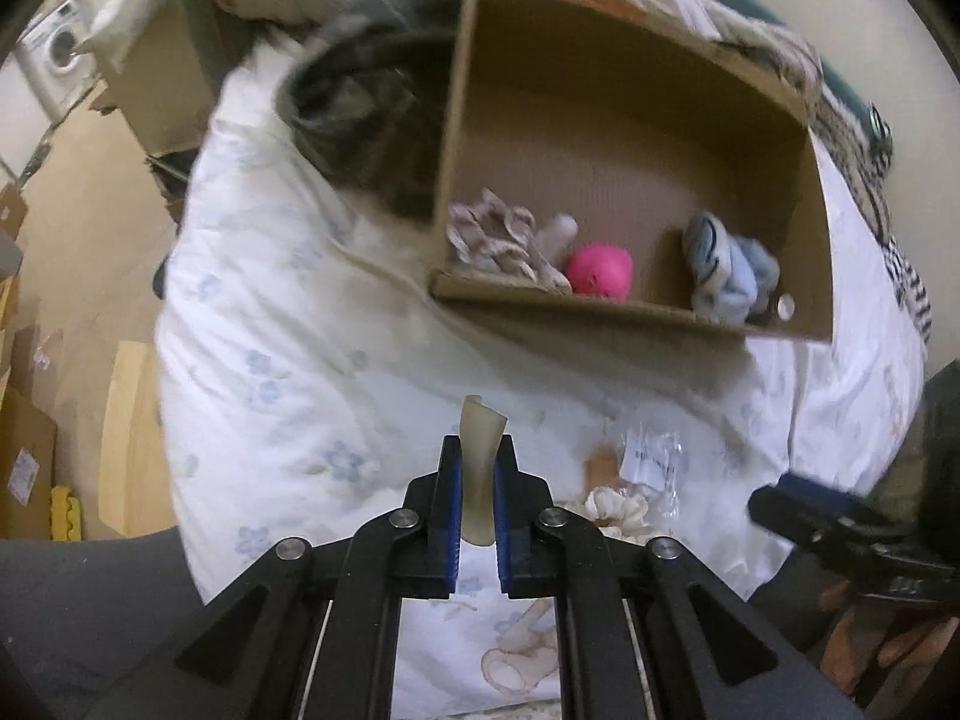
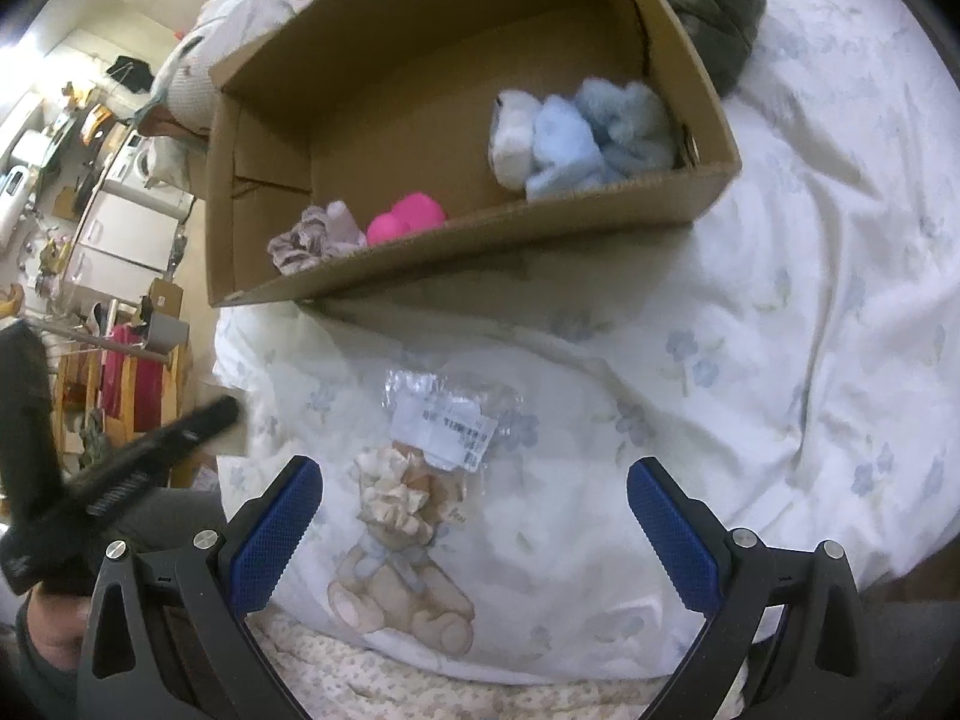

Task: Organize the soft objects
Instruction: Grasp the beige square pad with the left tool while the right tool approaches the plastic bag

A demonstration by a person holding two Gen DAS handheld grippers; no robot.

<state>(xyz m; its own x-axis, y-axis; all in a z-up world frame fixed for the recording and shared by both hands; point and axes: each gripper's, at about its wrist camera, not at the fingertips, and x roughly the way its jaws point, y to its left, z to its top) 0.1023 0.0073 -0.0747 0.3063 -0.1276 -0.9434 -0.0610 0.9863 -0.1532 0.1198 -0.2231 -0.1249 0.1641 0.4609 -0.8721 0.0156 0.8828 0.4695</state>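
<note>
Left wrist view shows your left hand-held gripper (image 1: 478,501) clamped on a pale beige soft strip (image 1: 479,468), held above the bed (image 1: 288,312) with its white, blue-flowered quilt. Your right hand-held gripper (image 2: 474,531) has its fingers spread wide apart over a cream scrunchie (image 2: 393,489) and a clear plastic packet (image 2: 444,414). Ahead, the cardboard box (image 2: 480,240) holds a patterned scrunchie (image 2: 300,246), a pink ball (image 2: 408,217) and blue fluffy socks (image 2: 594,138). A washing machine (image 1: 57,51) stands beyond.

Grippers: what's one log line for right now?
left gripper: shut on beige soft piece | right gripper: open above cream scrunchie | cardboard box: holds pink toy
</note>
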